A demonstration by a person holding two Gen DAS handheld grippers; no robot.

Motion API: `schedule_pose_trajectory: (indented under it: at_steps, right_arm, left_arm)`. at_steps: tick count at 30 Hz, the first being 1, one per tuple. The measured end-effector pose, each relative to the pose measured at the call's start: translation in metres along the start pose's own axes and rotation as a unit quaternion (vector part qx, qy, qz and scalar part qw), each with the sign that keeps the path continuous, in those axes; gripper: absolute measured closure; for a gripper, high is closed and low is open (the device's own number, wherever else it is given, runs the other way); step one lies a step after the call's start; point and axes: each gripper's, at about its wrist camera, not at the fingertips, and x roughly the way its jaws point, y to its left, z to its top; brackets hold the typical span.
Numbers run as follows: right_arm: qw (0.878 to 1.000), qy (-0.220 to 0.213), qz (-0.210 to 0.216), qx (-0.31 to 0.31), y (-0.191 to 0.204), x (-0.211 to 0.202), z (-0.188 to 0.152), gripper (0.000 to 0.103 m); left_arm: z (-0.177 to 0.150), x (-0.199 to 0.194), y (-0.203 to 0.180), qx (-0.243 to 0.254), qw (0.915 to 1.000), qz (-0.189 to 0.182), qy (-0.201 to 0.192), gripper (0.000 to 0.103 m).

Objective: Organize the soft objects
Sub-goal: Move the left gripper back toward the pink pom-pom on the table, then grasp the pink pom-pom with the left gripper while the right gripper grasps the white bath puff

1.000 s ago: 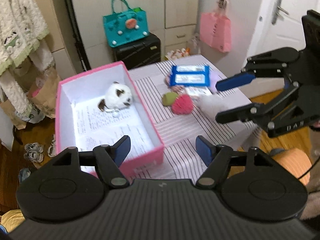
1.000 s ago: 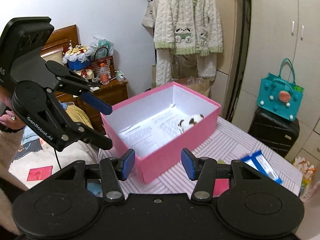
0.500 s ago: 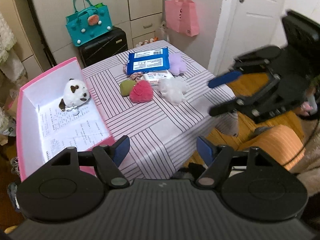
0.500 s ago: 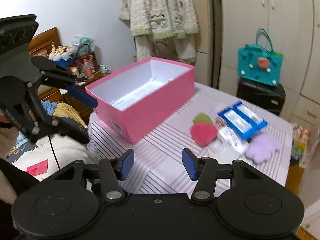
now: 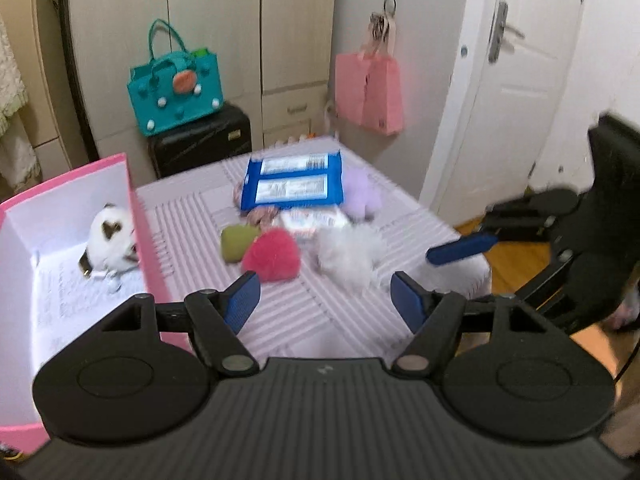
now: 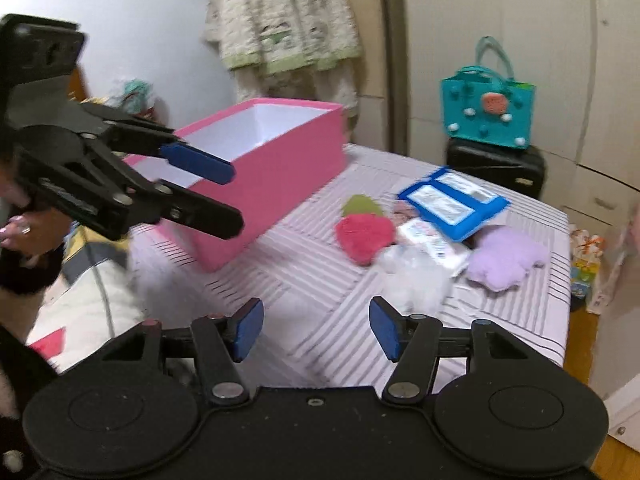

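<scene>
Hovering lower and nearer the soft pile than half a second ago, the left tongs (image 5: 325, 296) are apart and empty, frame blurred with motion. Right tongs (image 6: 316, 330) also apart, empty, now looking across the striped table (image 6: 320, 320) with the toys nearer centre frame.

Counts:
- one pink box (image 5: 138, 224) at left of frame, one white-brown plush dog (image 5: 110, 240) inside it
- one red fluffy heart (image 5: 272, 256), centre, touching one green pad (image 5: 236, 242)
- one white fluffy toy (image 5: 348, 250) just right of the heart
- one purple plush (image 5: 360, 196) behind it
- one blue wipes pack (image 5: 294, 182) and one small white packet (image 5: 312, 220)
- one teal bag (image 5: 176, 84), upper left
- one pink bag (image 5: 370, 92), upper centre
</scene>
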Motion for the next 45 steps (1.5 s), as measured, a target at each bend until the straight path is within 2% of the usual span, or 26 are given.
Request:
schedule_pose_trajectory:
  at_steps: [5,8,11,14,20,24,31,36,42,45]
  right_arm:
    - [0.998,-0.038,-0.058,-0.003,-0.014,0.026,-0.021,0.034]
    - [0.995,-0.06,-0.077,-0.003,-0.021,0.04,-0.03,0.031]
    - [0.992,-0.08,-0.096,0.002,-0.026,0.052,-0.037,0.026]
    - [0.989,-0.096,-0.109,-0.006,-0.028,0.064,-0.041,0.02]
    - [0.984,-0.102,-0.139,-0.046,-0.026,0.087,-0.04,0.019]
    - [0.985,-0.095,-0.144,-0.016,-0.032,0.098,-0.039,0.02]
    - [0.985,-0.088,-0.135,0.064,-0.045,0.103,-0.035,0.02]
    - [0.983,-0.089,-0.146,0.069,-0.045,0.11,-0.038,0.026]
    - [0.977,-0.112,-0.167,0.07,-0.038,0.111,-0.043,0.043]
    - [0.975,-0.119,-0.174,0.073,-0.037,0.111,-0.046,0.053]
  left_arm:
    - [0.001,0.024,-0.005,0.003,0.9989,0.022,-0.04,0.032]
    - [0.0,0.042,-0.001,-0.021,0.9984,0.019,-0.05,0.032]
    - [0.001,0.063,0.005,-0.044,0.9978,0.021,-0.045,0.032]
    - [0.001,0.081,0.008,-0.052,0.997,0.042,-0.04,0.032]
    - [0.004,0.112,0.006,-0.042,0.9963,0.072,-0.022,0.033]
    - [0.004,0.128,0.008,-0.035,0.9937,0.106,-0.012,0.034]
    - [-0.004,0.144,0.019,-0.063,0.9921,0.108,-0.007,0.033]
    - [-0.011,0.152,0.024,-0.072,0.9908,0.115,0.001,0.033]
    - [-0.014,0.154,0.025,-0.076,0.9893,0.124,-0.006,0.034]
    - [-0.016,0.154,0.021,-0.064,0.9888,0.134,-0.006,0.045]
